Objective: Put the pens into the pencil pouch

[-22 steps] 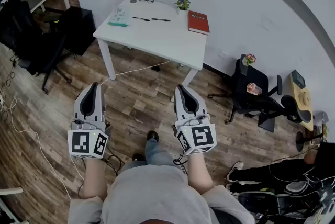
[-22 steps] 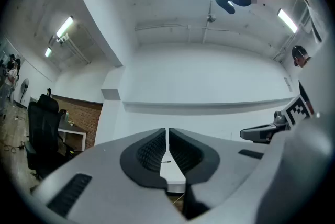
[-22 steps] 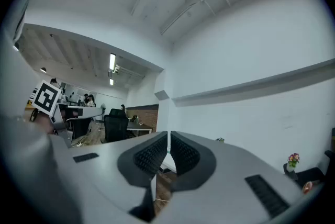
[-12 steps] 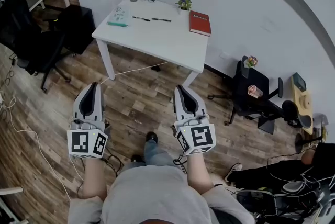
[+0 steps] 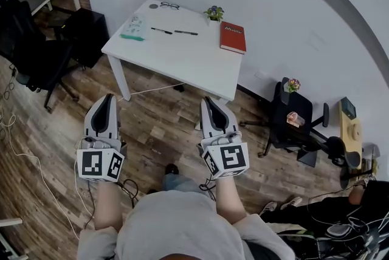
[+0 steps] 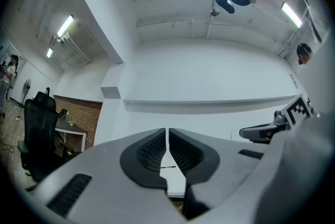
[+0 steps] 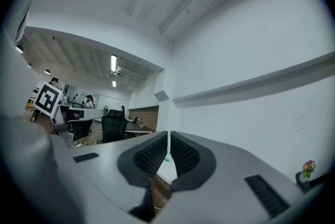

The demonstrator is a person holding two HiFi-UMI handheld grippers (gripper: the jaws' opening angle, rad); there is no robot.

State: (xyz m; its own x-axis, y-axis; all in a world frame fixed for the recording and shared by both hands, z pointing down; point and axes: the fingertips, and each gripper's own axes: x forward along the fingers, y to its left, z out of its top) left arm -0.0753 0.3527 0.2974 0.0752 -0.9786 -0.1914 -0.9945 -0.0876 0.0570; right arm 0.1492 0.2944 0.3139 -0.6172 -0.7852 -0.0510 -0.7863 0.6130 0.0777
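Observation:
Two black pens (image 5: pixel 162 30) (image 5: pixel 186 32) lie side by side on the far half of a white table (image 5: pixel 182 58). A pale green pencil pouch (image 5: pixel 134 27) lies at the table's left end. Both grippers hang over the wood floor, well short of the table, pointing toward it. My left gripper (image 5: pixel 109 98) (image 6: pixel 167 132) is shut with nothing in it. My right gripper (image 5: pixel 208 101) (image 7: pixel 168 137) is shut and empty too. A sliver of the white table (image 6: pixel 175 183) (image 7: pixel 165 163) shows past each pair of jaws.
On the table also sit a red book (image 5: pixel 233 37), a small potted plant (image 5: pixel 213 12) and glasses (image 5: pixel 170 5). Black office chairs (image 5: pixel 36 52) stand left. Another chair (image 5: pixel 292 113) stands right. A white cable (image 5: pixel 152 87) runs across the floor under the table.
The head view has shifted, so the table sits a little lower and further left in the picture. Both grippers keep the same pose and stay shut.

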